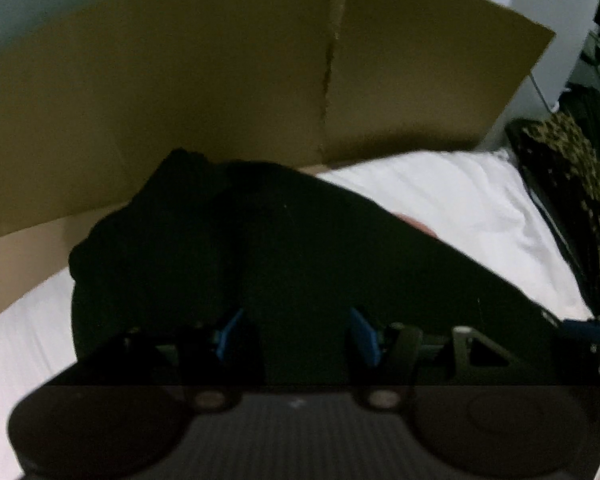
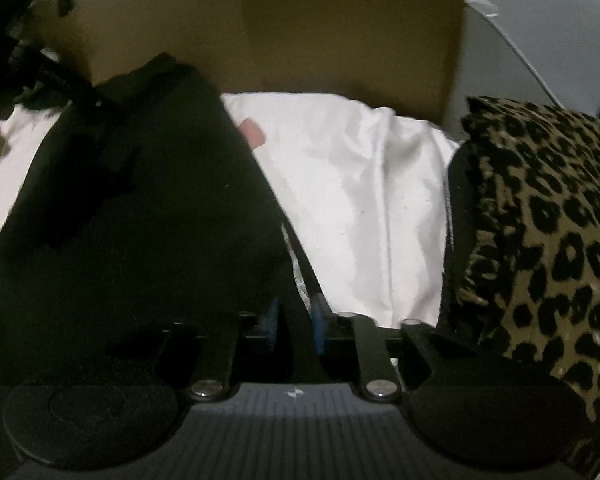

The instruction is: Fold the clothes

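A black garment [image 1: 280, 240] lies spread on a white sheet [image 1: 440, 208], filling the middle of the left wrist view. My left gripper [image 1: 298, 334] hangs over its near part. Its blue pads [image 1: 232, 332] stand well apart and only dark cloth shows beneath them, so it looks open. In the right wrist view the same black garment [image 2: 140, 200] covers the left half. My right gripper [image 2: 296, 320] is at its right edge, with its blue pads [image 2: 318, 320] drawn close on a narrow dark strip of that cloth.
A tall cardboard sheet [image 1: 180, 80] stands behind the white sheet [image 2: 360, 200] and appears as brown cardboard [image 2: 340, 20] in the right wrist view. A leopard-print cloth [image 2: 540, 220] is heaped on the right, over dark fabric. A small pink patch [image 2: 252, 132] shows at the garment's far edge.
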A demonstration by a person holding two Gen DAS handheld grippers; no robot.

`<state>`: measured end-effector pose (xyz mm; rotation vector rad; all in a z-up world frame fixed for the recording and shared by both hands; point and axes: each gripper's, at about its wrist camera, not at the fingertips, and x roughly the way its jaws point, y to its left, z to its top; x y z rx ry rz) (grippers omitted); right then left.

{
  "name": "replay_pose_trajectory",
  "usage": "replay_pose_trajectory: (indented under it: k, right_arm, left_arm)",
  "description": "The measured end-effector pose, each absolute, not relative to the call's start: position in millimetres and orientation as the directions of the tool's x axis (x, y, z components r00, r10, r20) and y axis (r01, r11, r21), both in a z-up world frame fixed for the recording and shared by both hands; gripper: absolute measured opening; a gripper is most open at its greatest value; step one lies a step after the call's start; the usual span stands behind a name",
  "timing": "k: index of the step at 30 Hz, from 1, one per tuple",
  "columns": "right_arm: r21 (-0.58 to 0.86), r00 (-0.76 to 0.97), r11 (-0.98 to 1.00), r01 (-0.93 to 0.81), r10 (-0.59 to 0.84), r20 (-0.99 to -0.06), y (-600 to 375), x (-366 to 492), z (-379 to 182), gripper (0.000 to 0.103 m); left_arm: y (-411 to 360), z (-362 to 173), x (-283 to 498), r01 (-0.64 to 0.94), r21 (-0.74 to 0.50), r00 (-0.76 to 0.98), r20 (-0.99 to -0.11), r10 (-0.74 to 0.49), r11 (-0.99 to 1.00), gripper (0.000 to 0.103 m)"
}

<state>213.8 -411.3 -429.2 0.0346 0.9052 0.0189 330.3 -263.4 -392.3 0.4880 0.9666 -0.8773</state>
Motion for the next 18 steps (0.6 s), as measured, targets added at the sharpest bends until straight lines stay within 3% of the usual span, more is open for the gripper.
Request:
replay_pose_trajectory:
  k: [11,18]
  right_arm:
    - [-0.080,0.619,0.997,0.012,-0.071,-0.782,-408.3,209.0,-421.7,0.000]
    - [-0.081,0.648,0.990,0.111,-0.134,-0.750,-421.1,195.1,-416.1,0.003]
  left_arm:
    - [-270.7,-398.2,310.8,0.828,-0.111,0.194,-0.862,-0.468,0.550,0.060]
    - [-295.3,-409.9,290.0,0.848,-0.141,0.138,-0.872,-0.470,0.511,0.060]
